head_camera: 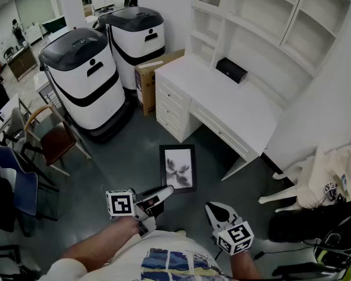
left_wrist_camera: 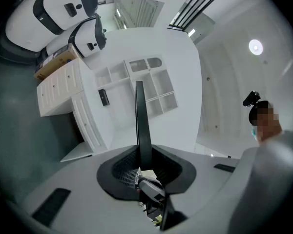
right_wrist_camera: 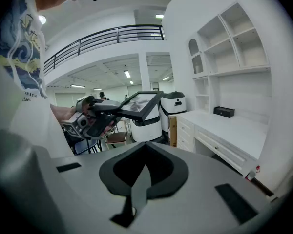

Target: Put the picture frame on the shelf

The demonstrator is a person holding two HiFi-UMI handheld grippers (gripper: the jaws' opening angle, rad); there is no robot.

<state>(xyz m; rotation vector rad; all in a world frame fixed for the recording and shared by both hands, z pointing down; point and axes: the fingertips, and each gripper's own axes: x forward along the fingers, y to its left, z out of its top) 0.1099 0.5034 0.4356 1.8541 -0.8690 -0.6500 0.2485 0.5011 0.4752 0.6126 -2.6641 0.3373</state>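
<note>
Black rectangular picture frame [head_camera: 178,168] is clamped in my left gripper [head_camera: 164,193]; my right gripper [head_camera: 213,211] is closed and empty. Next, I'd carry it forward and up to the white shelf [head_camera: 269,16].

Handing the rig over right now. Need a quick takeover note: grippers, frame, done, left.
Left gripper: jaws shut on the near edge of the picture frame, held out roughly flat in the air.
Right gripper: jaws together, empty.
Shelf: ahead, above the white desk; frame is short of both.
Done: frame is in hand.
Left: carry it to the shelf, set it down, release.
</note>
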